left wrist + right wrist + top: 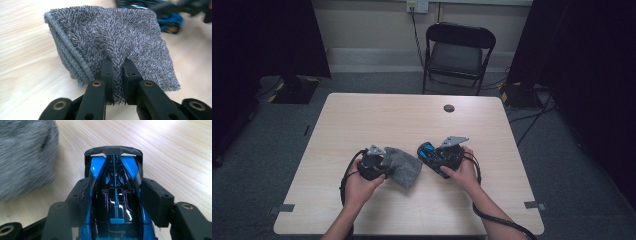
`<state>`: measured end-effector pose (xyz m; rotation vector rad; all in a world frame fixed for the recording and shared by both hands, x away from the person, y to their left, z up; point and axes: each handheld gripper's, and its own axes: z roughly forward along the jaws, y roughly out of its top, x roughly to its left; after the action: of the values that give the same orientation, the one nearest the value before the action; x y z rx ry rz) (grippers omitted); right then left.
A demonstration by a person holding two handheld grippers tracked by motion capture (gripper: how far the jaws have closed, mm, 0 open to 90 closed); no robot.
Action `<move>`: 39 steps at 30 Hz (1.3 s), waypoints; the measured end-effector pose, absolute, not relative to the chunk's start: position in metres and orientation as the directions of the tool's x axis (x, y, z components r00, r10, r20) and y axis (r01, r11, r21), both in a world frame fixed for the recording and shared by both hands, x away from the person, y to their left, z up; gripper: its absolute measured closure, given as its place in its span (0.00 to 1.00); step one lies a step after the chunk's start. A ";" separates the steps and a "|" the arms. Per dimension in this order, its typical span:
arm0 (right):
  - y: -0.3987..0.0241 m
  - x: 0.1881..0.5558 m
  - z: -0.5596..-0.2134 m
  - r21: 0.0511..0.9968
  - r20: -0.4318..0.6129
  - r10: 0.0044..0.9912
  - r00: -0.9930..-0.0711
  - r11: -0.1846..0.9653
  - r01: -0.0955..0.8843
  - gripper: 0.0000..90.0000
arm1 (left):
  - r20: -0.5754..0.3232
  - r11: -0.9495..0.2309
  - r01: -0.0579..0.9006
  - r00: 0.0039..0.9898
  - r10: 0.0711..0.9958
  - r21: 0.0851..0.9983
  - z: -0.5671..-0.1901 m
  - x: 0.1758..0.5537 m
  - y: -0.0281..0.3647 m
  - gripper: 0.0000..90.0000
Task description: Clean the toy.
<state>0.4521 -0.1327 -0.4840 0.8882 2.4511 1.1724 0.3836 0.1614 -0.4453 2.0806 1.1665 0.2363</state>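
- Grey folded terry cloth [110,37] pinched tight in the left gripper [117,67], lifted beside the car
- Blue-black toy car [115,195] clamped by the right gripper [115,197] above the table [412,115]

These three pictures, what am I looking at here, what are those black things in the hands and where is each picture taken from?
A person sits at a wooden table and holds a hand-held tool with two black jaws in each hand; no robot arm is involved. The wide picture comes from a camera above, looking down and forward. The other two come from small cameras riding on each tool, looking along its jaws.

The left gripper is pinched shut on a folded grey towel, seen from above at. The right gripper is clamped on the sides of a blue and black toy car, which shows in the high view at. Behind the table stands a black folding chair.
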 end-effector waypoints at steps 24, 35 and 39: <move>-0.133 0.452 -0.485 0.780 0.010 0.638 -0.770 0.477 0.406 0.46 | -0.127 -0.356 0.711 0.528 0.839 0.607 -0.479 0.417 0.139 0.68; -0.131 0.452 -0.484 0.776 0.008 0.641 -0.767 0.479 0.409 0.46 | -0.119 -0.400 0.711 0.558 0.821 0.578 -0.475 0.410 0.121 0.88; -0.131 0.453 -0.484 0.773 0.010 0.641 -0.767 0.481 0.412 0.46 | -0.147 -0.408 0.703 0.585 0.798 0.582 -0.476 0.404 0.116 0.89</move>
<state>0.4530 -0.1308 -0.4836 0.8955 2.4505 1.1654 0.4037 0.1157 -0.4756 2.2107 1.1882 0.2034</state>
